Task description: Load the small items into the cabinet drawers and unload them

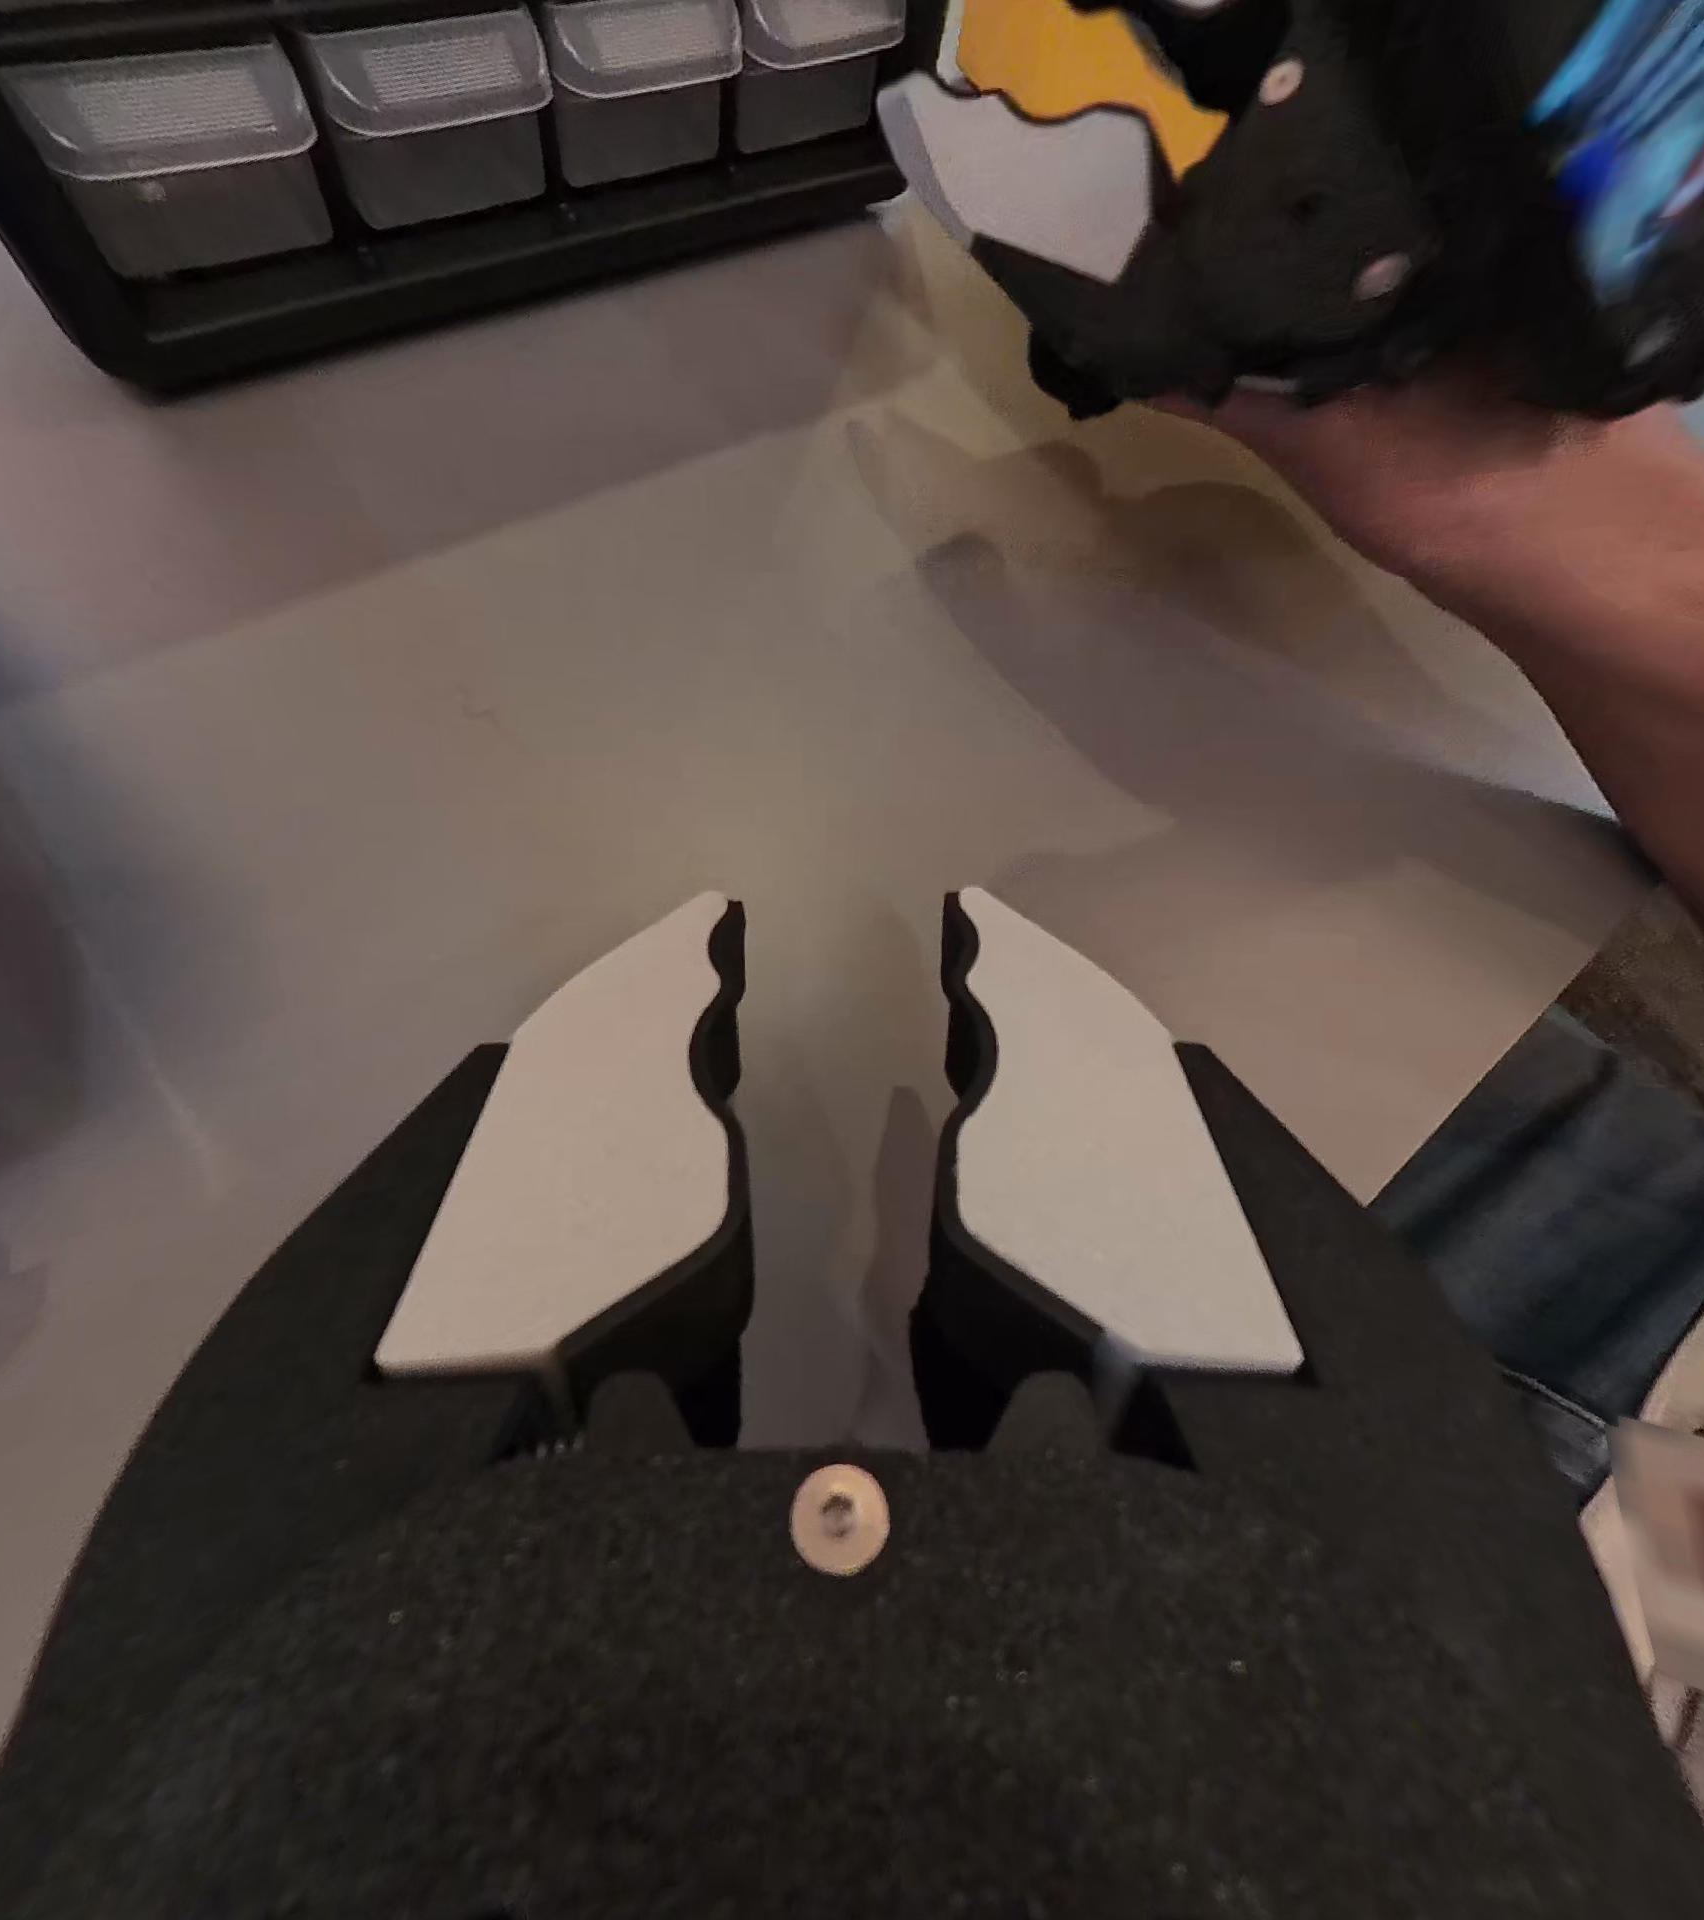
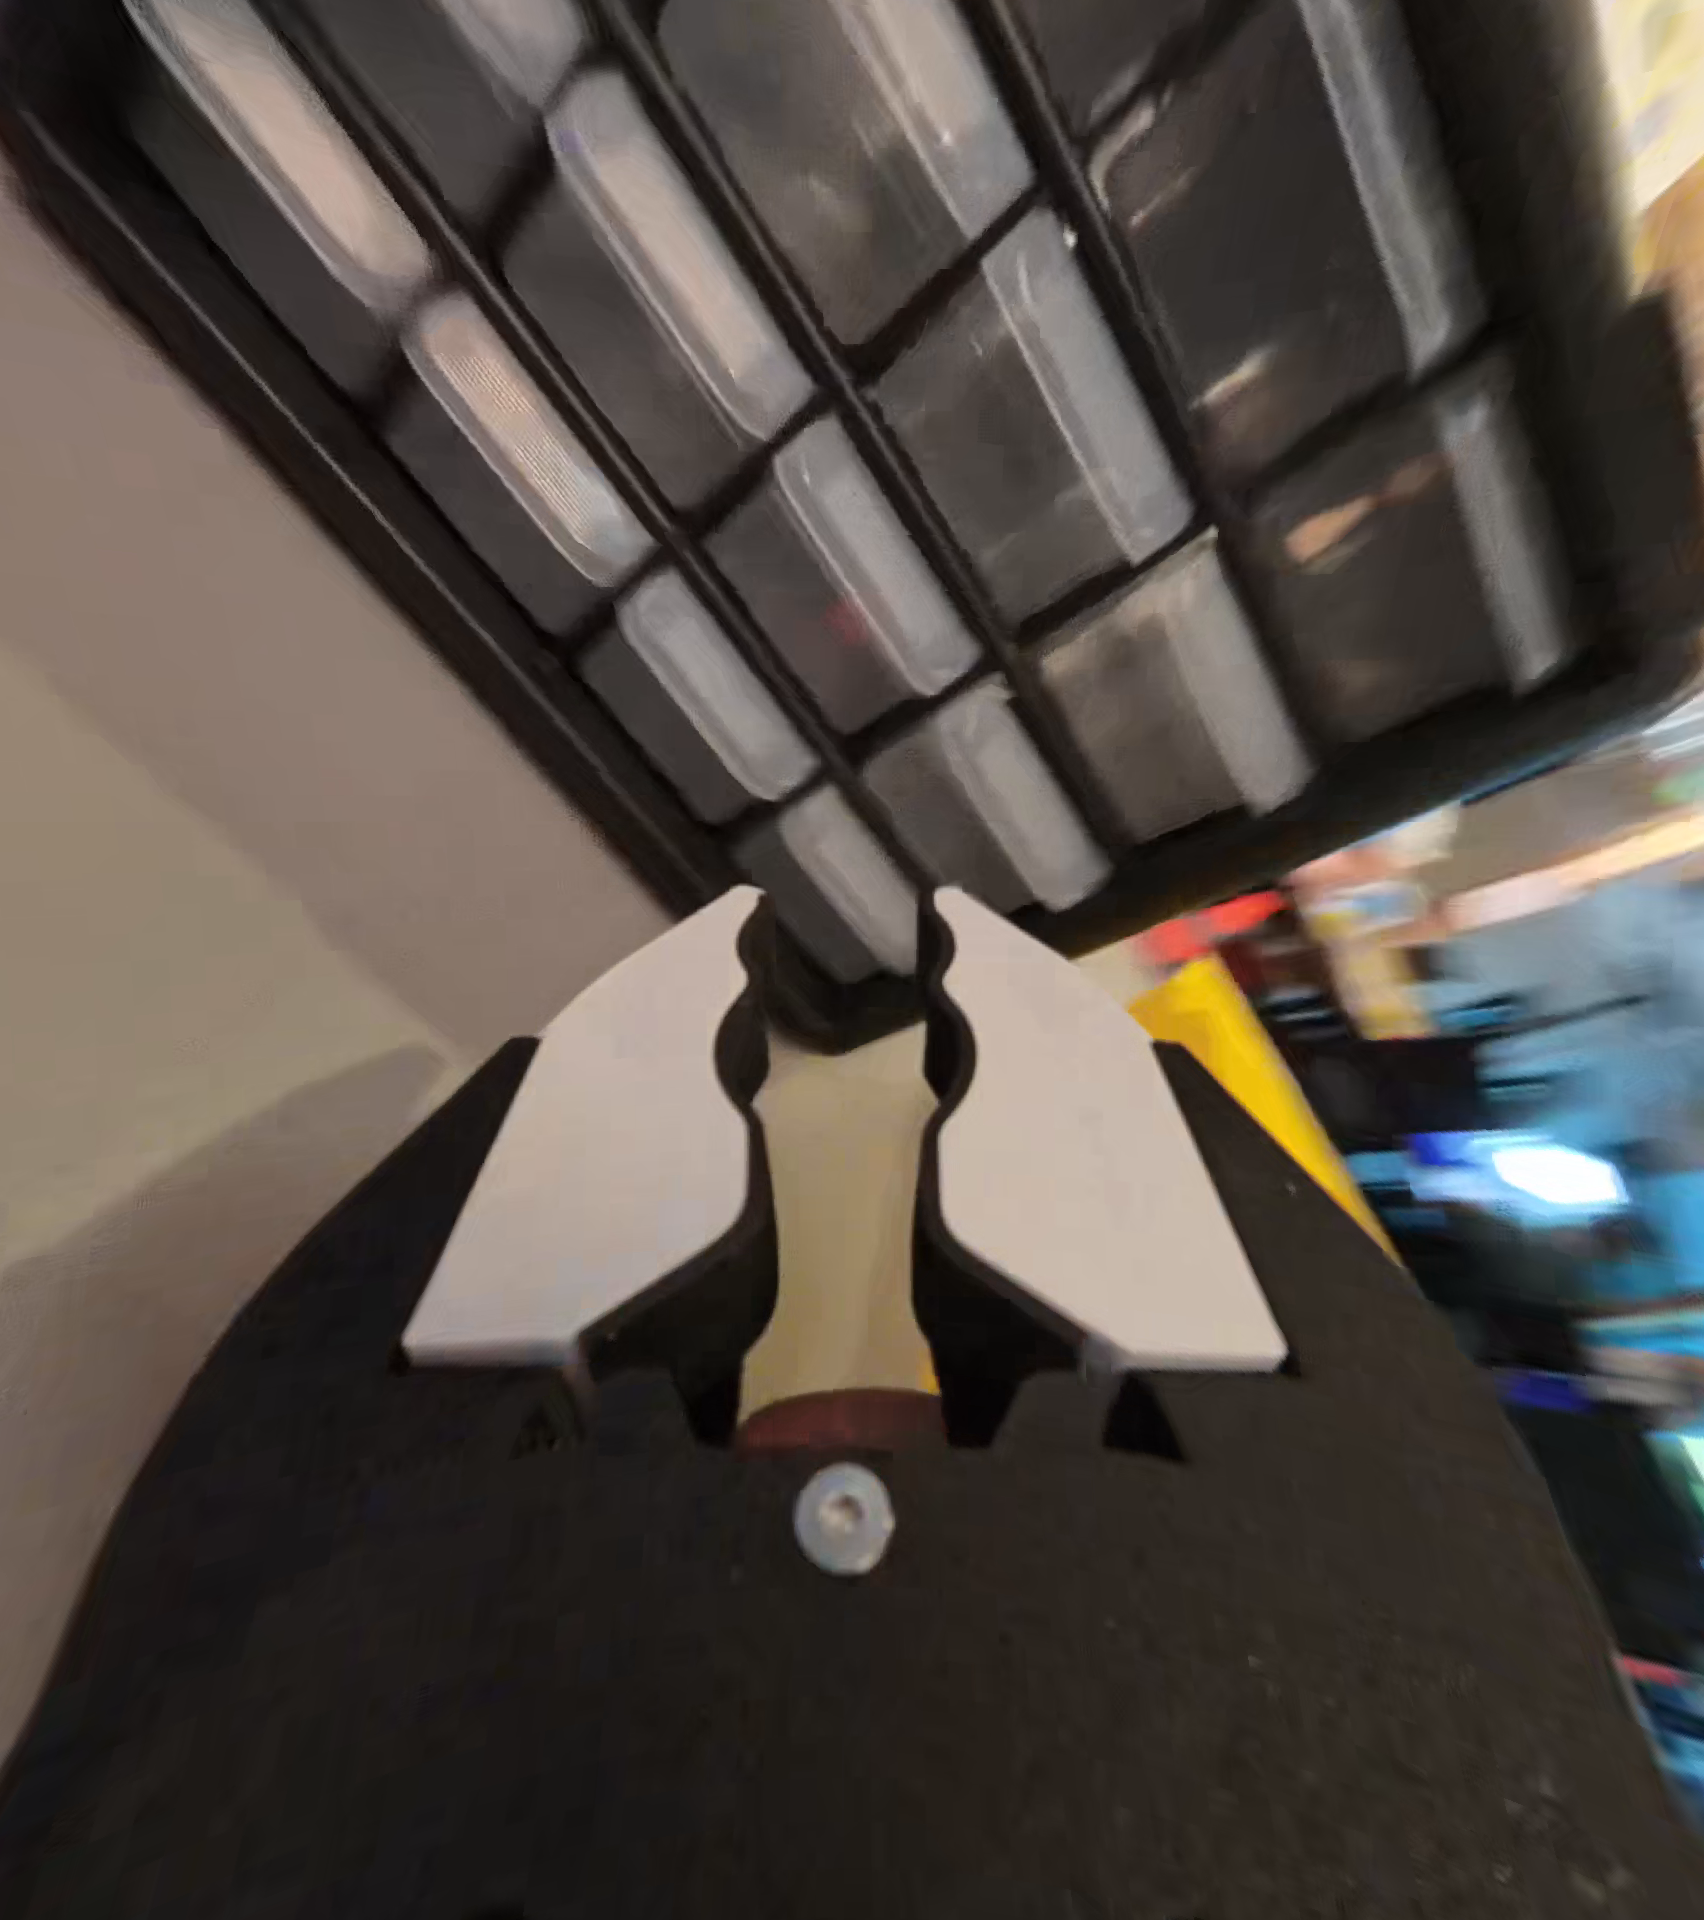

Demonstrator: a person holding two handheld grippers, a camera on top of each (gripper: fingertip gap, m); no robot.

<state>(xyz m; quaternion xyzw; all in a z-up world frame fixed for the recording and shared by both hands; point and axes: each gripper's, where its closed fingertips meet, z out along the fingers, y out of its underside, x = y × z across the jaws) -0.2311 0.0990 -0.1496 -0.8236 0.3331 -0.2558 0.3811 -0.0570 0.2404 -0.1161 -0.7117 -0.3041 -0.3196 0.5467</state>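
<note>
Grey and pale is the table [image 1: 619, 644], and on its far side stands the black cabinet [image 1: 432, 301] with its small drawers of clear plastic [image 1: 173, 156]. In the left wrist view all drawers that show are pushed in. One of them, at the low left, has a small round thing inside, too small to tell what it is.

The left gripper [image 1: 843, 914] hangs above the bare table, well apart from the cabinet. Its two white fingers [image 1: 578, 1174] are spread and nothing is between them.

The right gripper [image 2: 843, 904] is tilted strongly, so the cabinet [image 2: 536, 665] looks slanted in its own view. Its fingers [image 2: 619, 1164] are parted with a clear gap, and the tips are just in front of the lowest drawer [image 2: 843, 883] at the corner of the cabinet. I cannot tell if they touch it, since the picture is blurred. No item is held between them.

In the left wrist view the right gripper [image 1: 1024, 135] shows at the upper right, blurred, with a person's hand [image 1: 1513, 520] under it. Small items outside the drawers I cannot make out.
</note>
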